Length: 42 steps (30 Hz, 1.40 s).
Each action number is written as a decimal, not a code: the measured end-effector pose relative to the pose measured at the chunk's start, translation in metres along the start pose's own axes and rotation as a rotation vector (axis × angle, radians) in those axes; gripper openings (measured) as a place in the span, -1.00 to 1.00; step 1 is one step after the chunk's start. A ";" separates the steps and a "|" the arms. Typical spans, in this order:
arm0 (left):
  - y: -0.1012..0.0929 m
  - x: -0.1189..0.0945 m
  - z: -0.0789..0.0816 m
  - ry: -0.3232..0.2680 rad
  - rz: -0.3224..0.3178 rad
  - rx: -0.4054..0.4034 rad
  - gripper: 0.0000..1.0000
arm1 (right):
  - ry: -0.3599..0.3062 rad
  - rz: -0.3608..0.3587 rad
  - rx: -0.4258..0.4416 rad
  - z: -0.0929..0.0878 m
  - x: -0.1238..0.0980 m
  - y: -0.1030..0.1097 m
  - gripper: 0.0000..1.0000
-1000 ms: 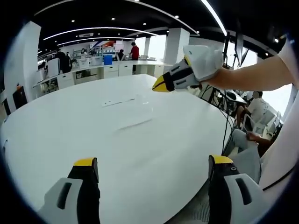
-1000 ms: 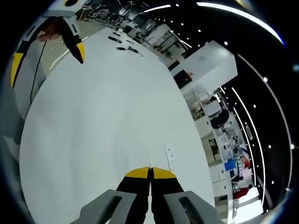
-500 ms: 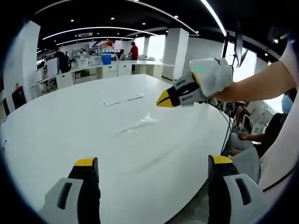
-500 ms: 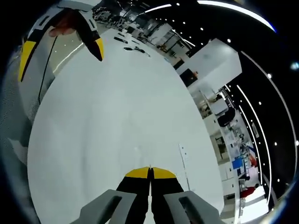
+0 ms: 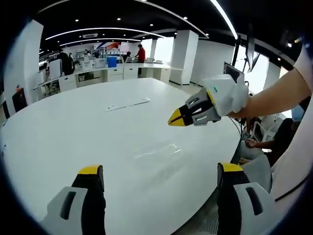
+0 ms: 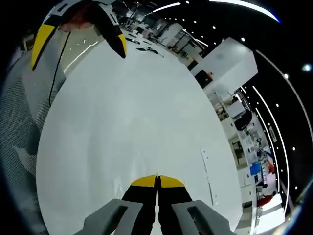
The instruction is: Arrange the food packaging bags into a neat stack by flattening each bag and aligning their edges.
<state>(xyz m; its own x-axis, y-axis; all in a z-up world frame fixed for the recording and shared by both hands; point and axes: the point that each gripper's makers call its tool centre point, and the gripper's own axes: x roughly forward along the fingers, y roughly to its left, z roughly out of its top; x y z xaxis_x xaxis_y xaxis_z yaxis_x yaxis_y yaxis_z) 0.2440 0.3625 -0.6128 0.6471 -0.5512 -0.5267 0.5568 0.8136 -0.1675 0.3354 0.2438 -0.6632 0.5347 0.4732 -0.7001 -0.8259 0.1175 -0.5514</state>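
Left gripper view: left gripper (image 5: pixel 159 178) jaws spread wide, empty, low over the round white worktop (image 5: pixel 73 132). A clear, nearly invisible plastic bag (image 5: pixel 159 148) lies flat mid-worktop, below the right gripper (image 5: pixel 177 119).

Right gripper view: right gripper (image 6: pixel 157 180) jaws clenched on nothing. Risk: the transparent bag is easily misjudged, so the jaws may skid it out of line.

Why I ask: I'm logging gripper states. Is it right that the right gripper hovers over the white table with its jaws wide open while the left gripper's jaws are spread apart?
Not quite. The right gripper is shut, its yellow tips pressed together, as the right gripper view shows. The rest holds: it hovers over the white table, and the left gripper is open.
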 end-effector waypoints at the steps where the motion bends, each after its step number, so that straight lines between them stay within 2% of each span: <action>1: 0.000 0.000 0.000 0.000 0.000 -0.001 0.90 | 0.001 0.003 0.000 -0.001 0.000 0.002 -1.00; 6: 0.001 0.000 0.000 0.002 0.001 -0.001 0.90 | 0.001 0.017 0.017 -0.002 0.000 0.013 -1.00; 9: 0.001 0.000 0.000 0.003 0.001 0.000 0.90 | -0.003 0.013 0.022 -0.001 -0.001 0.010 -1.00; 21: 0.000 -0.001 0.003 0.000 0.001 0.006 0.90 | -0.003 -0.057 0.008 -0.002 -0.007 -0.044 -1.00; 42: 0.001 -0.001 0.003 0.001 0.003 0.006 0.90 | -0.020 -0.167 -0.062 0.015 -0.012 -0.133 -1.00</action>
<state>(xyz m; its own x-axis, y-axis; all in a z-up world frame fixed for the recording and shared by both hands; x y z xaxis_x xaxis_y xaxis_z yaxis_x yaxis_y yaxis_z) 0.2459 0.3632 -0.6102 0.6483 -0.5483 -0.5283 0.5579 0.8142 -0.1604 0.4361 0.2359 -0.5745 0.6595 0.4692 -0.5873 -0.7129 0.1427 -0.6866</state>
